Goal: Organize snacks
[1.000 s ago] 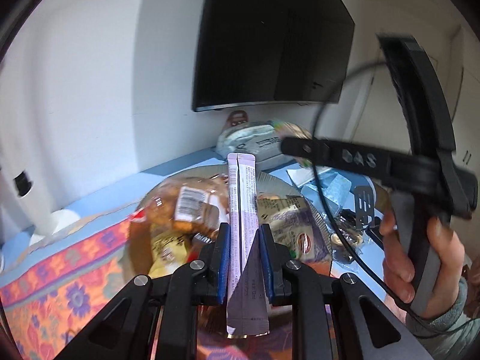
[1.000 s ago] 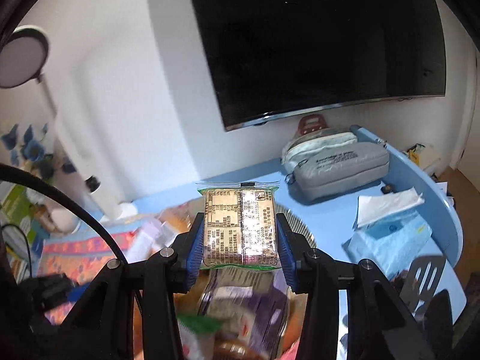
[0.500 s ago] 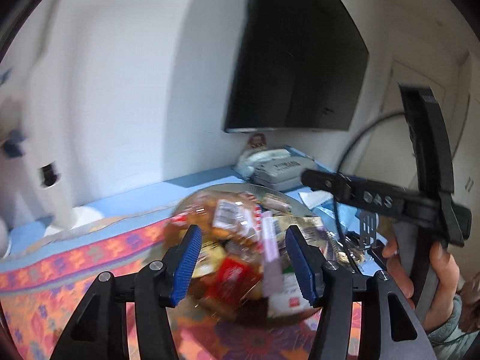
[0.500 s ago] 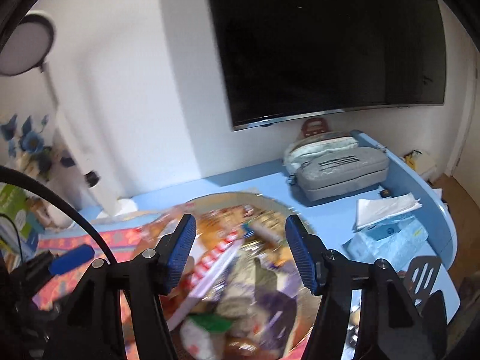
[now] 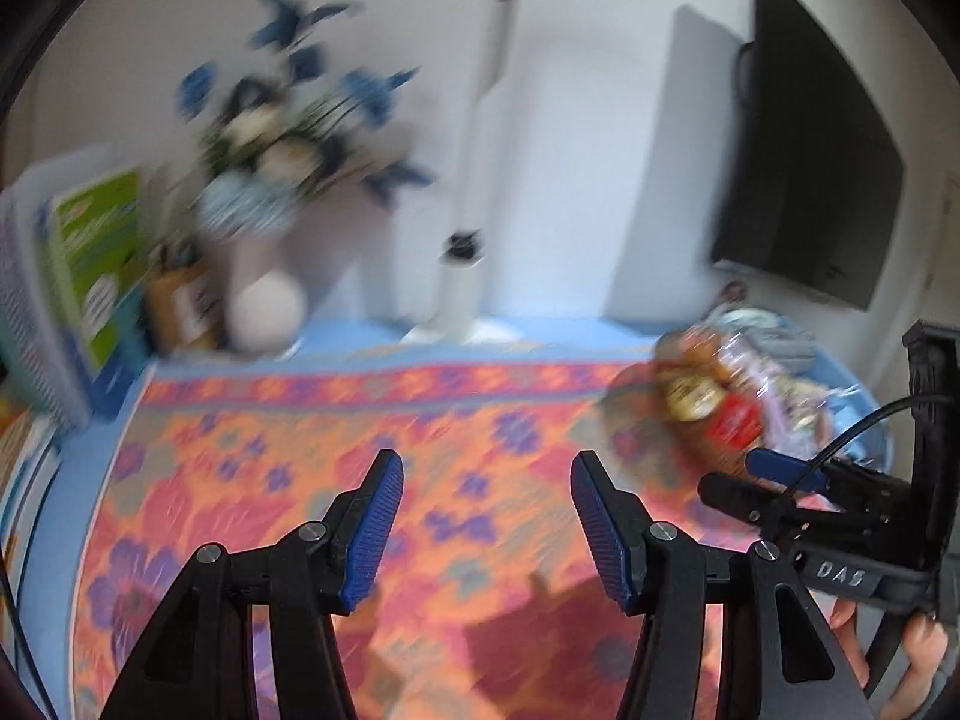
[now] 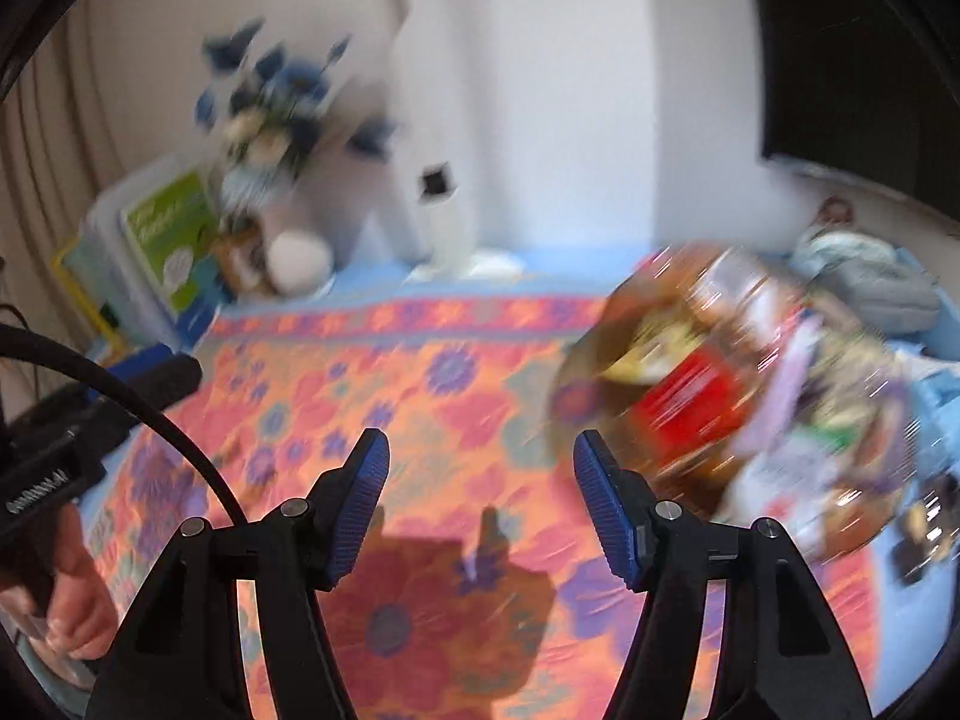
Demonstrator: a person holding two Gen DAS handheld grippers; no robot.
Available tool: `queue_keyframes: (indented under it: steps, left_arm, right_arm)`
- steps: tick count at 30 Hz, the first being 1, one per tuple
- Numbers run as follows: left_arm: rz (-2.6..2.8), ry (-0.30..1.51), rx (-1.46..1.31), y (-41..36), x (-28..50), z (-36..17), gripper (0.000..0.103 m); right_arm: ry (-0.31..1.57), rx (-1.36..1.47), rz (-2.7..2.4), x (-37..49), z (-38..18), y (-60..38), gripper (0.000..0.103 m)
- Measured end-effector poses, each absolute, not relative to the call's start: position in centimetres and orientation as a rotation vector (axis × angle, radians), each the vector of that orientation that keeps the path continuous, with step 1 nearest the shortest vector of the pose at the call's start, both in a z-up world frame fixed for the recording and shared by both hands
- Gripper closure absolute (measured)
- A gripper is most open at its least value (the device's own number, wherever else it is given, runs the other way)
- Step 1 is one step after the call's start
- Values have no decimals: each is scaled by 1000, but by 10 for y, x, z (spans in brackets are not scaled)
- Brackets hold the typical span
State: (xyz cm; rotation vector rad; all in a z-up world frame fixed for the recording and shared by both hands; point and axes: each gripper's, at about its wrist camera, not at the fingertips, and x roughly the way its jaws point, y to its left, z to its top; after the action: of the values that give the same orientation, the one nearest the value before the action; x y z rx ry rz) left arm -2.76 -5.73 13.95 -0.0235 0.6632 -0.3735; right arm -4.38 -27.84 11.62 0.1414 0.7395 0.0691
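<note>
- A second ago each pair of tongs held a snack packet over the plate. Now both are empty, and the packets are gone from them.
- The left tongs (image 5: pixel 486 516) are wide apart with nothing between the blue pads.
- The right tongs (image 6: pixel 480 498) are wide apart too, with nothing in them.
- Both have swung away from the plate and now look down at the flowery cloth (image 5: pixel 312 456) on the bench (image 5: pixel 90 420).
- I think the two packets were dropped onto the pile, so this step looks done. The pictures are too blurry to pick out those two packets.
- The pile of snacks (image 6: pixel 738 384) sits on a round plate (image 6: pixel 576 360).
- From the right tongs the pile is at about 2 o'clock, near but not touching.
- From the left tongs the snacks (image 5: pixel 738 396) are at about 2 o'clock, farther off.
- The right tongs show at the 4 o'clock edge of the left view, between the left tongs and the pile.
- A vase of blue flowers (image 5: pixel 270 204) stands at 11 o'clock, well apart from the snacks.
- I see no loose snacks on the cloth, so the job may be nearly over.
</note>
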Motion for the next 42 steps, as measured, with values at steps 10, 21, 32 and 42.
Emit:
queue_keyframes:
  steps: [10,21,32,42]
  left_arm:
    - [-218,723,-24,-29,-21,52,48]
    - [-176,815,-28,-29,-5,28,47]
    - [-135,880,4,-32,3,19,46]
    - [-116,901,23,-35,4,16,46]
  right_arm:
    - [830,21,61,-24,40,-236,40]
    - [866,75,-45,-20,25,-249,40]
    - [881,68,-47,-19,22,-249,39]
    - [884,62,-46,-19,21,-247,38]
